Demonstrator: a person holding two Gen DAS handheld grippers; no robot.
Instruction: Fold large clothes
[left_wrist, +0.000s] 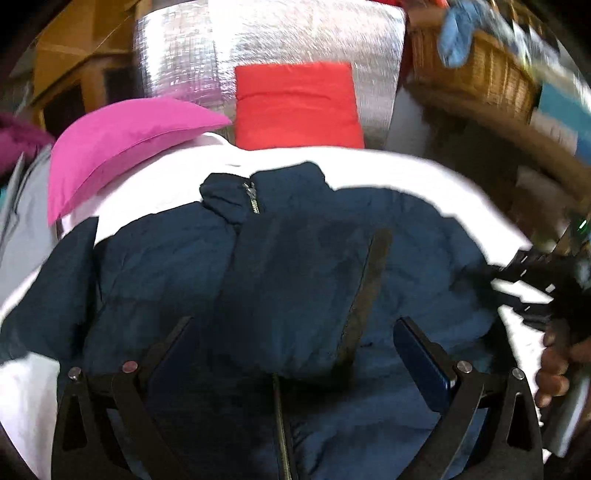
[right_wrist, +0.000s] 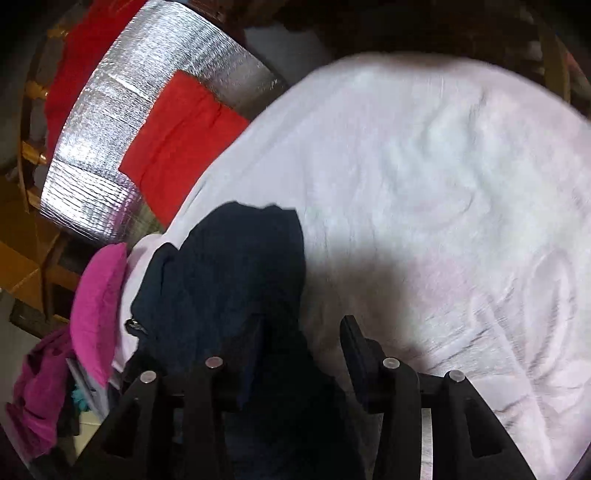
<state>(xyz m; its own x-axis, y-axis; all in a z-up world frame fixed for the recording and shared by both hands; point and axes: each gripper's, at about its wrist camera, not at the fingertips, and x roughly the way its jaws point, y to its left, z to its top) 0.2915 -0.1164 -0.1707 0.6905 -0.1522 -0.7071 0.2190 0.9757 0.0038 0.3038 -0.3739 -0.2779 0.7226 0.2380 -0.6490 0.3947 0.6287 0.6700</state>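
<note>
A white sheet (right_wrist: 443, 184) covered the bed, with a navy jacket (left_wrist: 280, 280) spread on it, collar toward a red cloth (left_wrist: 295, 107). The left gripper (left_wrist: 295, 339) hovered open over the jacket. The right gripper (right_wrist: 291, 350) stood part open, jacket fabric lying between its fingers.

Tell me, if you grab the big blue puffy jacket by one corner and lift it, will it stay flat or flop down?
It would probably flop: the navy jacket already lies in soft folds and bulges on the white sheet. It looks puffy, so likely light for its size. Its smooth shell might slip between the fingers, though I can't be sure.
</note>
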